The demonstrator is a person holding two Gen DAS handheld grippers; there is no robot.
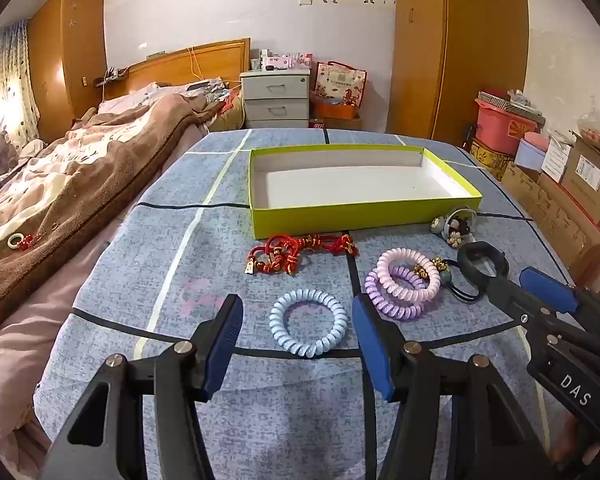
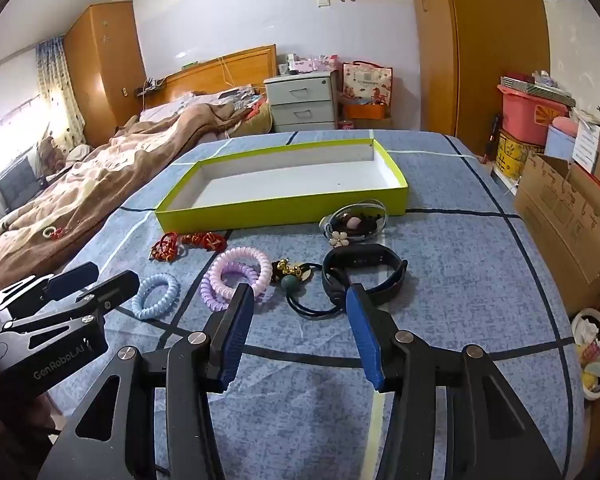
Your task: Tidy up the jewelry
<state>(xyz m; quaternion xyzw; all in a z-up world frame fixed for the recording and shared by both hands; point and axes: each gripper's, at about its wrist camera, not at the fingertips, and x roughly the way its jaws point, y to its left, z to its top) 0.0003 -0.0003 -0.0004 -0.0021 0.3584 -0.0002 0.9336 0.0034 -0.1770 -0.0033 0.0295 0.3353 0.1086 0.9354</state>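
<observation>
Jewelry lot: blue coil, purple coils, red cords and black band lay loose on the cloth before the empty box, left gripper and right gripper spread wide, holding nothing, apparently poised for first picks.

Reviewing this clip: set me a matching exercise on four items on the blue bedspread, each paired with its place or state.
Column 1:
1. green box
2. blue coil hair tie
3. red cord bracelets
4. black wristband

Column 2:
A. just ahead of the open right gripper
B. empty, white inside
C. between the fingers of the open left gripper in its view
D. against the box's near wall

Pairs: 1-B, 2-C, 3-D, 4-A
</observation>
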